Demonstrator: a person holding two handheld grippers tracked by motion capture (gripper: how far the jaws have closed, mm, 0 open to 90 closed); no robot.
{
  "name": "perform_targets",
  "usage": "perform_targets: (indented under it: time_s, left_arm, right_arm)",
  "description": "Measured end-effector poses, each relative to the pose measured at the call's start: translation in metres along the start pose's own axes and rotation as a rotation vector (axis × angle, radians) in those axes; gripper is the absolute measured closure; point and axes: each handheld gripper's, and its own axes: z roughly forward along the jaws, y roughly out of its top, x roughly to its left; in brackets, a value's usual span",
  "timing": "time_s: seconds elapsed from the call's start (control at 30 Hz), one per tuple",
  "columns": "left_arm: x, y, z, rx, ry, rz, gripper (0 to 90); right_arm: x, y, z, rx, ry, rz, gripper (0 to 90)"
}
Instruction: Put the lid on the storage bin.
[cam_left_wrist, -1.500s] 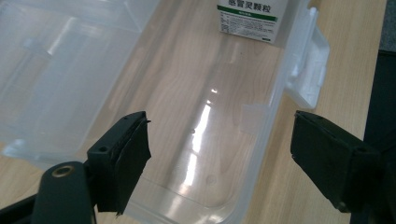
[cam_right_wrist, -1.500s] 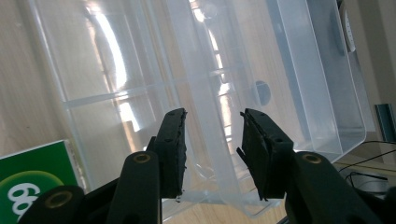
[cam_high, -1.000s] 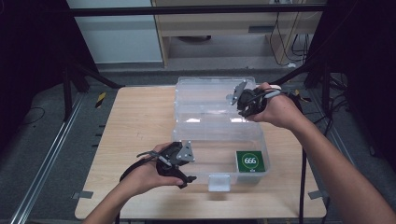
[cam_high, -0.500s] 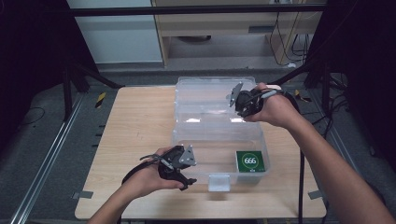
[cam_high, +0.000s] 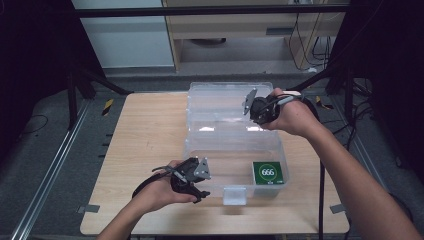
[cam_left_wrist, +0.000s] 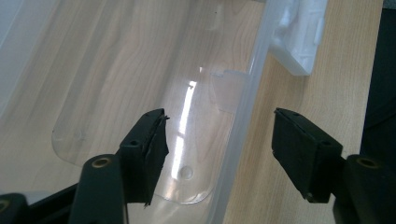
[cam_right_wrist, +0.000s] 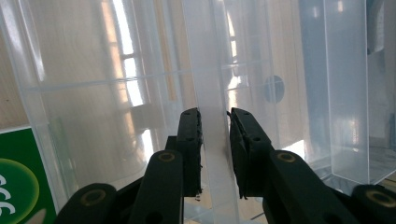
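Table (cam_high: 145, 145): your light wooden table stands on a grey floor, with dark frame rails at 9 o'clock and a cabinet at 12 o'clock.
Box (cam_high: 220, 125): the clear plastic box sits right of the table's centre; a green label (cam_high: 268, 172) shows at its 5 o'clock corner.
Left tongs (cam_left_wrist: 219, 154): released; the jaws straddle the box's near wall without pressing it and have just been closing.
Right tongs (cam_right_wrist: 215, 140): clenched on the box's thin rim at 1 o'clock, after closing further.
Hard to read: the clear walls overlap and glare; the label is cut off in the right gripper view.
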Motion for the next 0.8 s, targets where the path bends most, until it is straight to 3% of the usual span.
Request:
perform_targets:
  time_s: [0.6,0.8]
  left_arm:
    - [0.0008,-0.0036,0.0071,0.02,-0.017,-0.022,58.9]
    - [0.0006,-0.0028,0.0082,0.014,-0.023,-0.03,70.4]
  right_arm:
    - [0.0014,0.0009,-0.0001,-0.001,-0.003,-0.007,76.5]
    - [0.0013,0.0004,-0.0009,-0.007,0.002,-0.002,77.0]
